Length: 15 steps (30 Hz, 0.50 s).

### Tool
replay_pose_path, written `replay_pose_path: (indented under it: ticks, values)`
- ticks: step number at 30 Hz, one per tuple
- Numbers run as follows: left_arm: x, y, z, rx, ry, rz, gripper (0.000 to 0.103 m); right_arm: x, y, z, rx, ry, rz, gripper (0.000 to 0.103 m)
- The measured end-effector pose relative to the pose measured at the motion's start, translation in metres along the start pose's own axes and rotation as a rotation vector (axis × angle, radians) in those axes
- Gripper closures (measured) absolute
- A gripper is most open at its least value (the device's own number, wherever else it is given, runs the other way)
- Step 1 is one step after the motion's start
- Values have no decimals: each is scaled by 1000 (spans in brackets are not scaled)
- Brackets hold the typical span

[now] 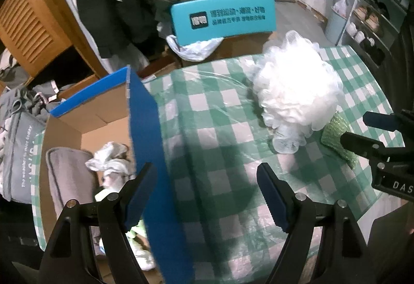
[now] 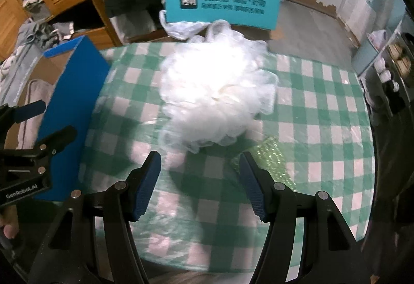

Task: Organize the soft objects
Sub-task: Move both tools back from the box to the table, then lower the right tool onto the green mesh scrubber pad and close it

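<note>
Mesh puff: the white bath pouf (image 2: 217,95) lies on the checked tablecloth (image 2: 323,113), ahead of both grippers and touched by neither.
Green item: a knobbly green soft piece (image 2: 269,162) lies just beside the pouf on its near right side; its edge may be tucked under the pouf, I cannot tell.
Right gripper: right gripper (image 2: 200,185) hangs over the cloth short of the pouf, jaws parted, nothing between them.
Left gripper: left gripper (image 1: 207,196) is spread wide and empty, just beside the box's blue flap (image 1: 152,154).
Box: the cardboard box (image 1: 77,123) stands at the table's left edge with soft things already inside, including a grey folded cloth (image 1: 67,175).
Risk, grip: the pouf is airy and springy, so a shallow pinch would likely catch only outer ruffles and let it sag free.
Risk, neighbour: closing low could drag the green piece along.
Risk, flap: the upright flap could snag the pouf on the way in.
</note>
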<state>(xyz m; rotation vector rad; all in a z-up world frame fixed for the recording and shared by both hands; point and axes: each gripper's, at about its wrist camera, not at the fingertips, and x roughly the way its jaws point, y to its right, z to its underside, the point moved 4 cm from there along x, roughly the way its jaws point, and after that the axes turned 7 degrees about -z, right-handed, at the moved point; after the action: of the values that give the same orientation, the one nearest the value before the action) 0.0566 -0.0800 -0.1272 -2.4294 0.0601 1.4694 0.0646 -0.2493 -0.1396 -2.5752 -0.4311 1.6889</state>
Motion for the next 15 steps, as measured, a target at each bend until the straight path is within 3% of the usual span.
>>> replay_pose_path:
  ticks: [15]
  values:
    - [38, 36, -6, 23, -69, 16, 23, 35, 77, 23, 146, -78, 48, 41]
